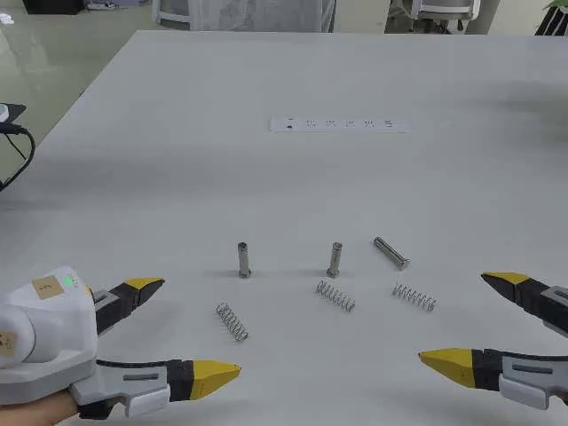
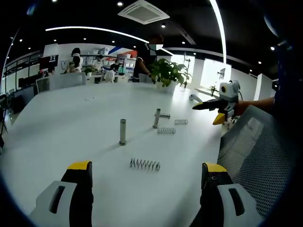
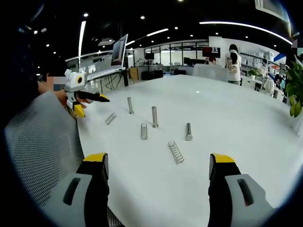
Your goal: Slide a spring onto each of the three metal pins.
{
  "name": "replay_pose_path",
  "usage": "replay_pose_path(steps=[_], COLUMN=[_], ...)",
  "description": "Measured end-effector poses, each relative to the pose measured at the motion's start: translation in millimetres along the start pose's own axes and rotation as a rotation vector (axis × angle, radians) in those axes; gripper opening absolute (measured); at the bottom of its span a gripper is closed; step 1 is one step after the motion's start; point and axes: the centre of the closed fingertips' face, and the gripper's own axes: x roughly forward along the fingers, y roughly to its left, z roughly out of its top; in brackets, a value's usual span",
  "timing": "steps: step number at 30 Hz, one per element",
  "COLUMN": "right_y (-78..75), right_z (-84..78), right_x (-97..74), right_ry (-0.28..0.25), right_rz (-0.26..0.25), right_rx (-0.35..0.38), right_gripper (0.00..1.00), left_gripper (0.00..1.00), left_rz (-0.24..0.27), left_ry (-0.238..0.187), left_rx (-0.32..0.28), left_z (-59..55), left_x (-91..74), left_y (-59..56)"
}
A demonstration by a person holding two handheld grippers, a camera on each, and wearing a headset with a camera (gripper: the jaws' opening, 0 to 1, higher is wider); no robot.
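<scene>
White laminate desk [image 1: 266, 177] runs out of the head view at its near, left and right edges, so only the far edge is seen whole. In the left gripper view a grey mesh chair back [image 2: 258, 151] covers the near edge. Beyond lies an open office with a dark ceiling, strip lights, a potted plant [image 2: 166, 72] and people too far off to make out. Chairs [image 1: 244, 13] at the far edge are cropped to their lower parts.

The left gripper [image 1: 201, 325] hangs over the near left corner, its body partly out of frame, yellow-tipped jaws spread wide and empty. The right gripper [image 1: 453, 317], cut off at the near right corner, also has its jaws apart and empty.

A white socket strip [image 1: 339, 124] sits flush in the desk toward the far edge, its markings too small to read. A black cable [image 1: 19, 151] shows at the left edge, mostly cropped.

Toward the near edge, between the grippers, the left pin [image 1: 243, 259] and middle pin [image 1: 335, 259] stand upright, while the right pin [image 1: 390, 253] lies on its side. Just nearer, the left spring [image 1: 232, 321], middle spring [image 1: 335, 295] and right spring [image 1: 414, 296] lie flat, each apart from the pins.
</scene>
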Motion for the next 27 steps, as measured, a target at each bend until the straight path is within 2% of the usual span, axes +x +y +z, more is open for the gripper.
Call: replay_pose_path(steps=[12, 19, 27], right_y=[-0.1, -2.2, -3.2], right_z=[-0.4, 0.7, -0.8], right_x=[1.0, 0.2, -2.0], right_ry=[0.002, -0.006, -0.008], right_rz=[-0.004, -0.012, -0.014], right_rx=[-0.001, 0.003, 0.005], right_gripper=[0.86, 0.85, 0.84], left_gripper=[0.91, 0.90, 0.90], left_rz=[0.006, 0.007, 0.012], left_ry=[-0.002, -0.005, -0.004], left_rx=[0.008, 0.018, 0.017], left_z=[3.6, 9.4, 9.4], left_x=[-2.5, -3.0, -3.8], left_y=[1.2, -0.2, -0.7])
